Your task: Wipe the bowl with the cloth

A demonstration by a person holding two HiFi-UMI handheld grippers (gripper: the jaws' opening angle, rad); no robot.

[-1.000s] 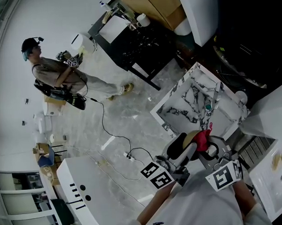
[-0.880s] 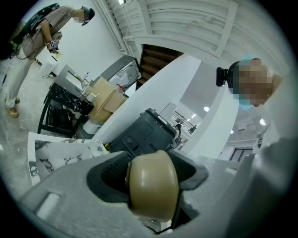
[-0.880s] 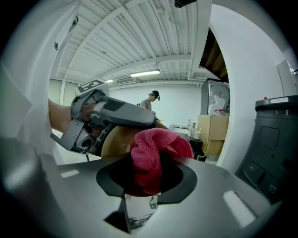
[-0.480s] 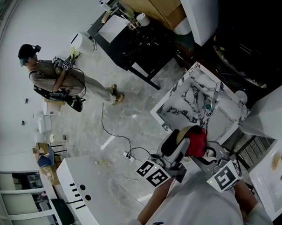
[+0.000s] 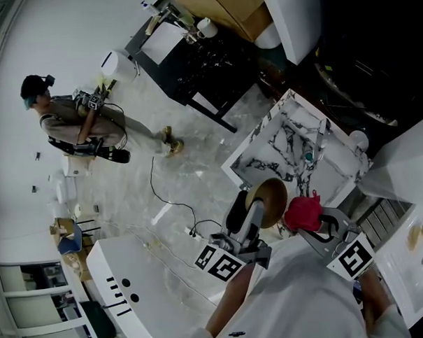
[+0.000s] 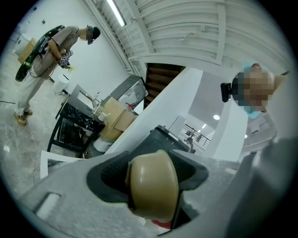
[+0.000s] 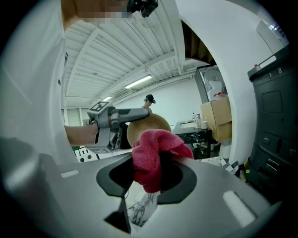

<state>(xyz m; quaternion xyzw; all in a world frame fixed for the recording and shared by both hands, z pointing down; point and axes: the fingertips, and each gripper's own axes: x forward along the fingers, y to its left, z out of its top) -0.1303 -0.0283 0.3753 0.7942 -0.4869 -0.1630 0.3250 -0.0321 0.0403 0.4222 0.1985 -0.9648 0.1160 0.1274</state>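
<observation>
Bowl (image 5: 267, 199) tight between L gripper (image 5: 254, 210) jaws; just beside it, red cloth (image 5: 302, 212) tight between R gripper (image 5: 316, 220) jaws.

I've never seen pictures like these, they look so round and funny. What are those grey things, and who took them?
There is no robot: a person holds two grabbing tools, each called a gripper. The head view comes from a camera on the person's head, looking down. The two gripper views come from cameras riding on each gripper. The left gripper is shut on a tan bowl. The right gripper is shut on a pink-red cloth, held close beside the bowl. Both hang in the air near a white marble-patterned top. Far off, another person stands on the floor.
</observation>
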